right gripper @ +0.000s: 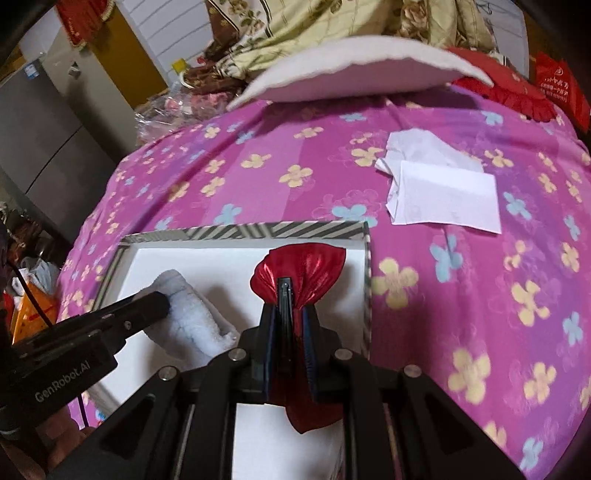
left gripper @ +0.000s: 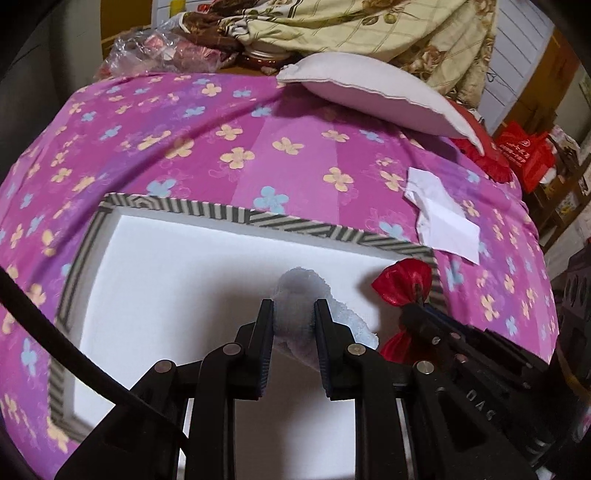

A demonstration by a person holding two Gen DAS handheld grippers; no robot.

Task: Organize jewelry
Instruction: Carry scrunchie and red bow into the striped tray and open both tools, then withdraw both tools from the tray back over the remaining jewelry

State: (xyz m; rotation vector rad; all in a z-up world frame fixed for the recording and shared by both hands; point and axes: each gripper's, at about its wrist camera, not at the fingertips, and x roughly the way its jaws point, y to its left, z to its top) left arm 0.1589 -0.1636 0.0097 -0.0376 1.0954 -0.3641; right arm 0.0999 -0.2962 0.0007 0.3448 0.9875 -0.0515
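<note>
A shallow box (left gripper: 317,227) (right gripper: 258,230) with a striped rim and white inside lies on the pink flowered bedspread. My left gripper (left gripper: 293,314) is shut on a fluffy pale blue pouch (left gripper: 299,291) and hangs over the box's white floor. The same blue pouch (right gripper: 184,306) appears in the right wrist view with the left gripper (right gripper: 159,301) on it. My right gripper (right gripper: 290,310) is shut on the neck of a shiny red satin pouch (right gripper: 306,267), held over the right part of the box. The red pouch (left gripper: 402,282) shows near the box's right rim.
Folded white papers (left gripper: 441,219) (right gripper: 443,192) lie on the bedspread to the right of the box. A white pillow (left gripper: 369,88) (right gripper: 354,70) and a heaped quilt (left gripper: 369,26) sit at the far end. A red bag (left gripper: 524,155) stands beyond the bed's right edge.
</note>
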